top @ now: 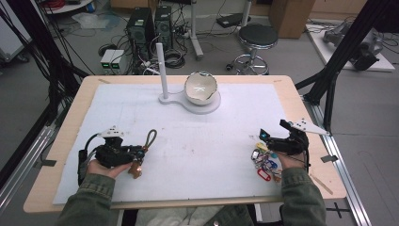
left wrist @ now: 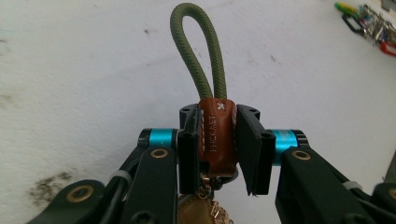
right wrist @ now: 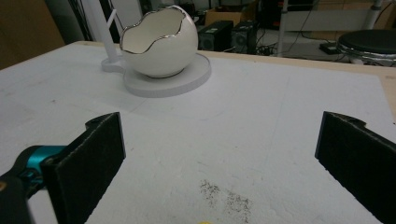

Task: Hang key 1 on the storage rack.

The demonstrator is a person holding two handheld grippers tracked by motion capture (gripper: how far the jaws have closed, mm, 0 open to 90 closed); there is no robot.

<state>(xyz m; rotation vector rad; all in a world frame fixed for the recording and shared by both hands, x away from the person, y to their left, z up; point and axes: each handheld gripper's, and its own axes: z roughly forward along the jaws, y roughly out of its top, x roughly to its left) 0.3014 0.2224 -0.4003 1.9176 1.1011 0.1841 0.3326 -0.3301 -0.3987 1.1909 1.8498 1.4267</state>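
White sheeting covers the worktop (top: 197,141), with computer towers, cables and a stool on the floor beyond its far edge. At the near left, the left gripper (top: 139,151) has its fingers (left wrist: 189,154) clamped on the brown leather tab of a keychain (left wrist: 215,135); its green cord loop (left wrist: 198,56) sticks out past the fingertips, over the sheet. Brass pieces hang below the tab, cut off at the bottom of the left gripper view and hard to make out. At the near right, the right gripper (top: 263,136) rests with its fingers (right wrist: 88,158) spread wide and nothing between them. Just beside it lies a heap of coloured key tags (top: 264,162), partly hidden by the hand. At the far middle stands a white eggshell-shaped bowl (right wrist: 159,42) on a round base beside a white post (top: 162,70).
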